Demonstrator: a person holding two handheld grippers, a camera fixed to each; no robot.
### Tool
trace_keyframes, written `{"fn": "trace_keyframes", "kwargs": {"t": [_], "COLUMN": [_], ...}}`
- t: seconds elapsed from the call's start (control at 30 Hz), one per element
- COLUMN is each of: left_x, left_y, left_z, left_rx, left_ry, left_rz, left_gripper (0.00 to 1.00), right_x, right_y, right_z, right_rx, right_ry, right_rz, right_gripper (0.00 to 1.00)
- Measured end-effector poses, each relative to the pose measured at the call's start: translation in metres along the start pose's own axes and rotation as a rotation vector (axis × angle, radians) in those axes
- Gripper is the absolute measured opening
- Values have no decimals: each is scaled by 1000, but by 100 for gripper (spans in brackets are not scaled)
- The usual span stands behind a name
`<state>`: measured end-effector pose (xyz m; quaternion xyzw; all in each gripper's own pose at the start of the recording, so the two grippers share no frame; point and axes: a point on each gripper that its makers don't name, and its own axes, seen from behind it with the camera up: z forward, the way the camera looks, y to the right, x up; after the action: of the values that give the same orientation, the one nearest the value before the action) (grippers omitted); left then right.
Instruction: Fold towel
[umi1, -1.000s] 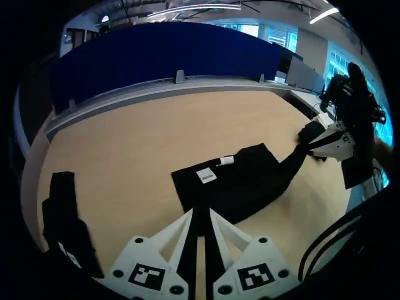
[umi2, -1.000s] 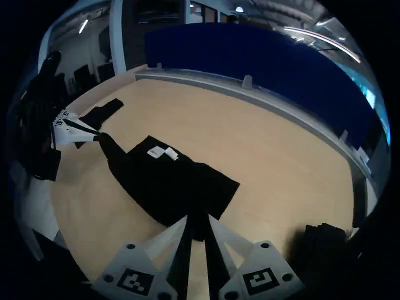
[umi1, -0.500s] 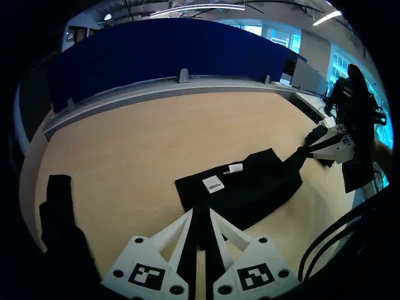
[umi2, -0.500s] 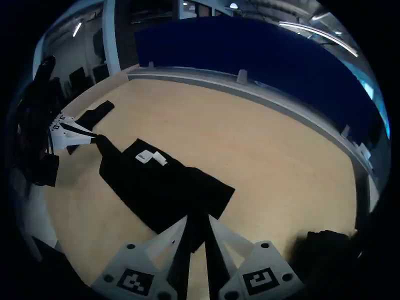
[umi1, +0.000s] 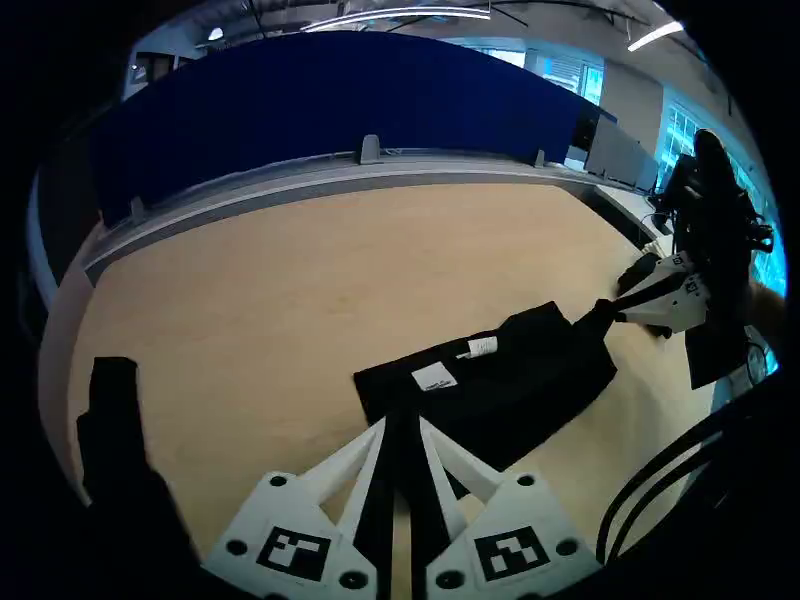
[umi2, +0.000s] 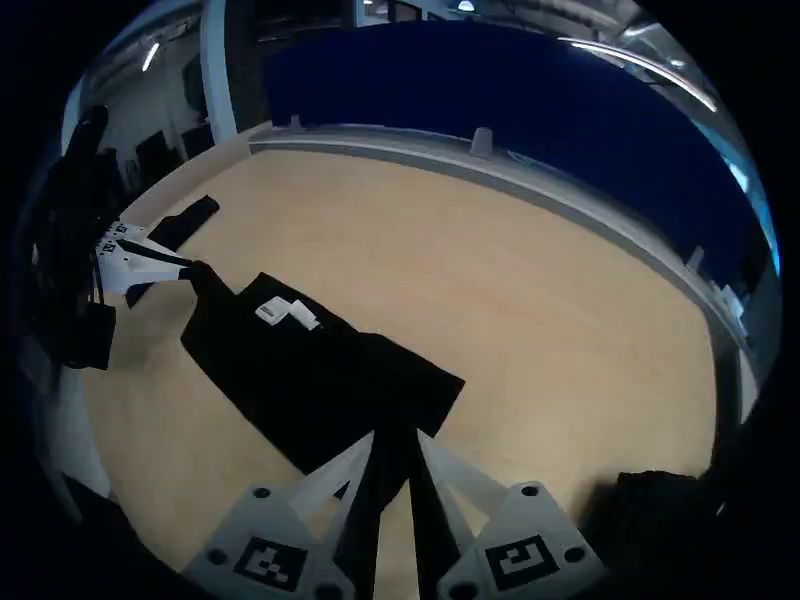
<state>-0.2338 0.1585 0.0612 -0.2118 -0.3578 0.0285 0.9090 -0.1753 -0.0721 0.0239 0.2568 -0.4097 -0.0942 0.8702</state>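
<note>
A black towel (umi1: 510, 375) with white tags (umi1: 433, 377) lies stretched across the wooden table (umi1: 280, 290). My left gripper (umi1: 403, 428) is shut on its near corner. In the left gripper view the right gripper (umi1: 618, 308) pinches the far corner at the right, held by a person in black. In the right gripper view the same towel (umi2: 300, 370) runs from my right gripper (umi2: 397, 437), shut on one corner, out to the left gripper (umi2: 183, 270) at the left edge. The cloth hides the fingertips of both.
A folded black cloth (umi1: 112, 425) lies at the table's left end, seen as a dark strip (umi2: 182, 222) in the right gripper view. Another dark pile (umi2: 650, 505) sits at the lower right there. A blue partition (umi1: 330, 100) lines the far edge.
The towel has been drawn out longer and flatter between the two grippers. The sagging end near the right gripper has straightened, and the tags have shifted with the cloth.
</note>
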Motion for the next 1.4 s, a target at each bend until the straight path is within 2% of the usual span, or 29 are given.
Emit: {"fn": "trace_keyframes", "kwargs": {"t": [0.23,0.47,0.67,0.8,0.93,1.0,1.23,1.37,1.4], "left_x": [-8,-21,-25,-24,-24,-23,-22,-21,-20], "left_y": [-4,-15,-19,-21,-22,-24,-29,-29,-29], "left_z": [14,33,43,43,43,42,40,38,38], "left_rx": [6,47,73,83,80,84,107,108,107], "left_ry": [-13,-29,-41,-48,-55,-49,-40,-36,-35], "left_rz": [10,9,21,14,-16,-26,2,-2,-5], "left_gripper": [8,9,16,44,83,89,91,91,91], "right_x": [-4,-11,-15,-17,-17,-18,-11,-7,-6], "right_y": [5,13,12,13,18,22,25,29,29], "right_z": [15,34,41,41,40,40,38,36,36], "right_rx": [-9,-54,-65,-69,-91,-109,-119,-125,-123], "right_ry": [-7,-13,-14,-19,-19,-20,-1,17,21], "right_rz": [17,41,56,61,58,55,68,85,91], "right_gripper": [16,27,34,48,56,57,71,100,100]}}
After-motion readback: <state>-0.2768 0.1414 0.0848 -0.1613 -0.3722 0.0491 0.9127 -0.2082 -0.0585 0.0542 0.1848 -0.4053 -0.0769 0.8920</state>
